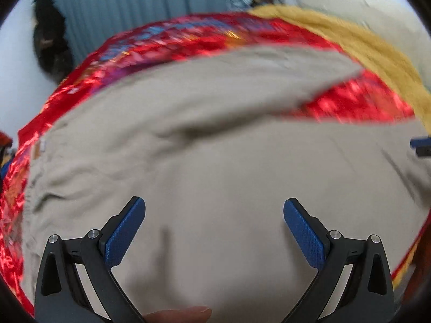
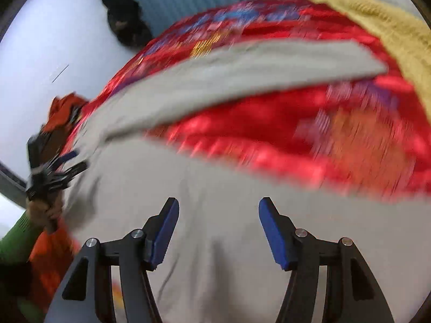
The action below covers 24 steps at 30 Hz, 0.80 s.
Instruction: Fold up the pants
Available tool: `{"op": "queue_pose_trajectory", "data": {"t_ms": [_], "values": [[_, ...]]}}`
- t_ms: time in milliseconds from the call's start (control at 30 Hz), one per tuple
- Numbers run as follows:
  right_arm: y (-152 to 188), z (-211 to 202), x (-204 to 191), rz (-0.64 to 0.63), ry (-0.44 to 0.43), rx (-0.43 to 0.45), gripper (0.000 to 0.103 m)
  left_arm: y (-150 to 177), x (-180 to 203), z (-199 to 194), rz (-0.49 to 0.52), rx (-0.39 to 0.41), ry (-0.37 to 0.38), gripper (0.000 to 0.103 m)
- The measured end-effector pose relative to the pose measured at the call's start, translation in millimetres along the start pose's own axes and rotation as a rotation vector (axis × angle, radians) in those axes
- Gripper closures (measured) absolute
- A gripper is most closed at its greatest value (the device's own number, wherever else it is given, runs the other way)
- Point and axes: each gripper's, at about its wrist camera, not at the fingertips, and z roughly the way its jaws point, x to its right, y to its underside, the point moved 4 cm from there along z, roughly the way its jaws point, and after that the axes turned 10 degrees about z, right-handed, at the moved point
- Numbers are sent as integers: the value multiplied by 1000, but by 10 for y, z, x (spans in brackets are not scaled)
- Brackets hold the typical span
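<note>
Beige pants [image 1: 215, 161] lie spread on a shiny red patterned bedcover [image 1: 188, 37], with the two legs splayed apart toward the right. My left gripper [image 1: 214, 207] is open and empty just above the near part of the pants. My right gripper [image 2: 218, 206] is open and empty above the near leg [image 2: 242, 242]; the far leg [image 2: 242, 72] stretches to the right. The left gripper also shows in the right wrist view [image 2: 54, 169] at the pants' left end, held by a hand in a green sleeve. Both views are motion-blurred.
A mustard yellow blanket [image 1: 363, 45] lies along the bed's right side. Blue-grey curtains [image 1: 134, 2] hang behind, with a dark shape [image 1: 51, 35] by the white wall. Orange cloth [image 2: 64, 110] lies at the bed's left edge.
</note>
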Motion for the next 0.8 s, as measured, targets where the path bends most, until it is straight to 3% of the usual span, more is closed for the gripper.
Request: {"op": "queue_pose_trajectory", "data": {"t_ms": [167,267,367,433,500,600,700,800], "values": [[271,-302,756,165,162,4,41,246,109,47,27,-68,-20,0],[391,-669,1570,363,327,24,41,278,-4,-37,11,-90,-42,1],[458,-1088,2053,486,435,83,41,210,-63,-246,14,-69,-60,1],[363,-1256,2051,488,466,108,41,25,-186,-366,-4,-28,-65,1],[106,-1308,1830,469,427,132,41,-250,-393,-392,-42,18,-99,0],[-523,-1151,1363,425,275,171,41,-605,-796,-199,-141,39,-184,0],[-1170,-672,663,415,43,160,38,-738,-1219,276,-288,-5,-239,1],[-1708,-18,17,372,-124,123,38,-558,-1506,731,-375,-94,-287,1]]}}
